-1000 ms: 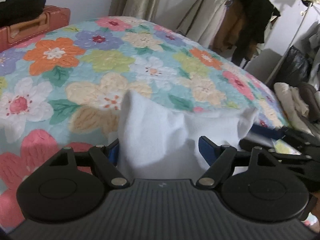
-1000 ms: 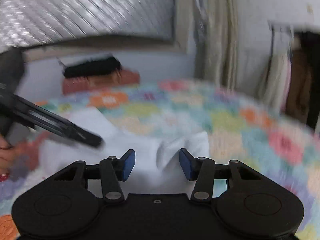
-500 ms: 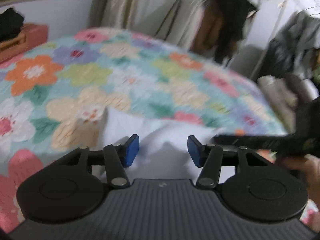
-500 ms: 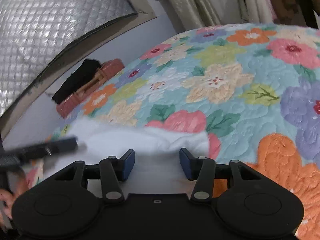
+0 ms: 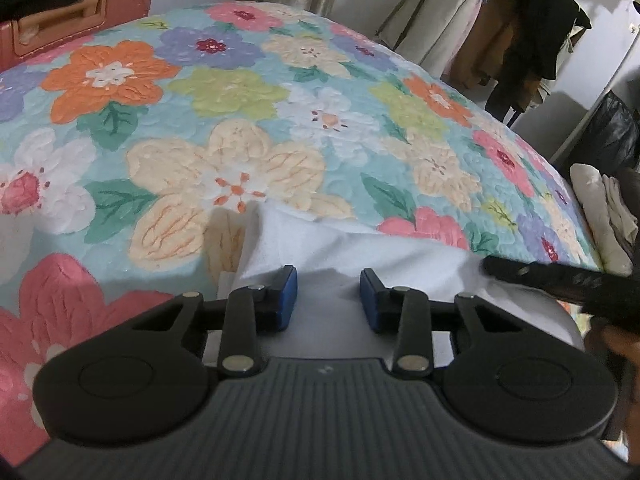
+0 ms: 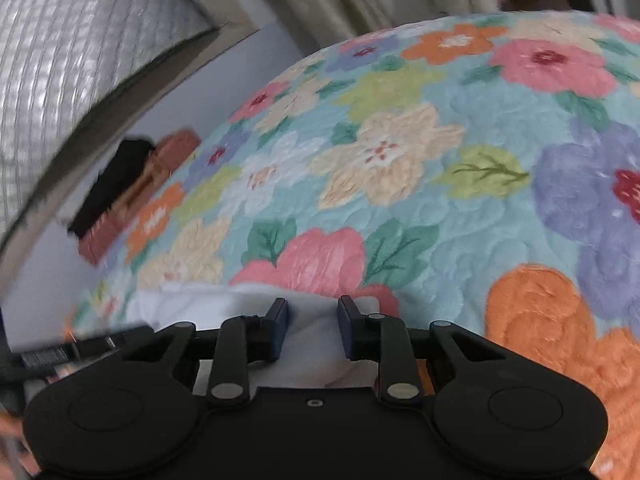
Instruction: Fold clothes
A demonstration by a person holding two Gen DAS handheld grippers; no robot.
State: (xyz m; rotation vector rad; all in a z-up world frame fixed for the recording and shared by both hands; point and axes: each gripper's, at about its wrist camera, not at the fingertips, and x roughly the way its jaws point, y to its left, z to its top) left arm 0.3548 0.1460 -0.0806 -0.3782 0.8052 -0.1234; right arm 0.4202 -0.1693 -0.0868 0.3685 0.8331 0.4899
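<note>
A white garment (image 5: 360, 256) lies folded on the floral quilt (image 5: 248, 96) at the near edge of the bed. My left gripper (image 5: 329, 298) is open, its blue pads either side of the cloth's near part, low over it. The right gripper's black finger (image 5: 560, 280) reaches in from the right over the cloth. In the right wrist view the white garment (image 6: 224, 300) lies just ahead and under my right gripper (image 6: 313, 330), which is open with a narrow gap over the cloth's edge. The left gripper (image 6: 80, 350) shows at the lower left.
A reddish suitcase (image 5: 60, 20) with black clothes on top stands at the far left of the bed. A rack with hanging coats (image 5: 532, 36) stands behind the bed. Folded pale clothes (image 5: 600, 216) lie at the right edge. A padded headboard (image 6: 80, 40) is left.
Both grippers have narrowed their gaps and lowered onto the white garment. The cloth, bunched up a second ago, now lies flatter. The right gripper swung toward the bed's near edge.
</note>
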